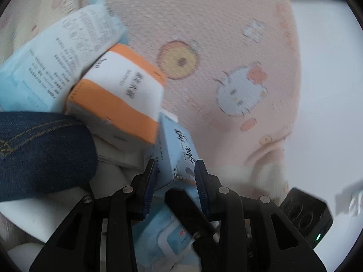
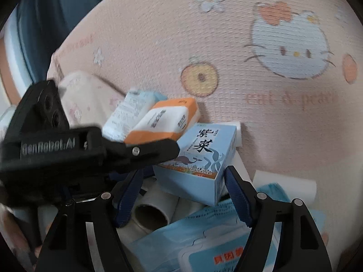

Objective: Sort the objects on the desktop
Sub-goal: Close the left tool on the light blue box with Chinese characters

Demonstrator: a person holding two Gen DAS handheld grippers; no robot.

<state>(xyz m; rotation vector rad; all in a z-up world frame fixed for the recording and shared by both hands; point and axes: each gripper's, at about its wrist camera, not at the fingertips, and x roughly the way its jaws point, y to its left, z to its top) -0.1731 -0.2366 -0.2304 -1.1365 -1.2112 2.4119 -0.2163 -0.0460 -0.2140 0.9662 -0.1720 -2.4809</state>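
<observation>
Pink cartoon-print cloth (image 2: pixel 158 45) under jumbled pile: left hand-held gripper (image 1: pixel 175 170) clamps blue box (image 1: pixel 179 149) to lift it for sorting, right hand-held gripper (image 2: pixel 183 181) w/ jaws wide, empty, nr same box.

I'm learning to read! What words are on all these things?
"紫菜": light blue cardboard box.
"GenRobot.AI", roughly: black left gripper.
"eat & pear", faint: pink cartoon-cat cloth.
Orange-and-white tissue pack, white-and-blue packet, blue wet-wipes pack: print too blurred.
</observation>
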